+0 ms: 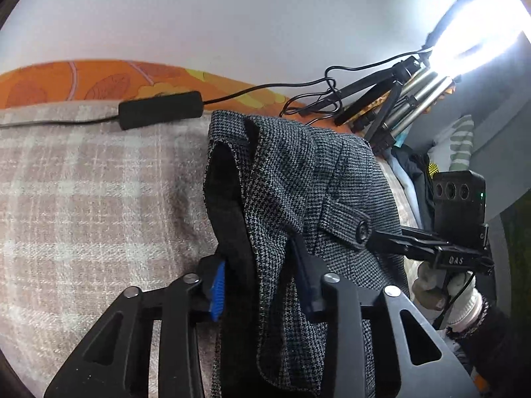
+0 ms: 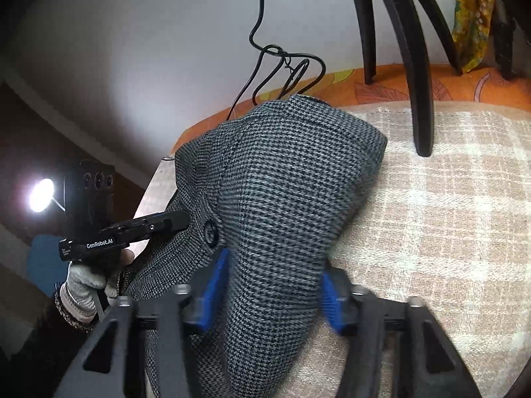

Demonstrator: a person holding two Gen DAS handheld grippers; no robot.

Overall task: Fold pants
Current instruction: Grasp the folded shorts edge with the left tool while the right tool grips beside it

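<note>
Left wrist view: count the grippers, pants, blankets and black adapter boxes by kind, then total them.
Black two-finger grippers: 2 (left gripper, right gripper)
Grey houndstooth woven pants: 1
Beige plaid blanket: 1
Black rectangular adapter box: 1
Total: 5

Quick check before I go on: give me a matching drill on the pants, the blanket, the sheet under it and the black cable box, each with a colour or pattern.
Things:
1. pants
2. blanket
3. sheet
4. cable box

Descriptions:
A. orange, floral print
B. plain black
C. grey houndstooth weave
D. beige with pale checks

Pairs: 1-C, 2-D, 3-A, 4-B
</note>
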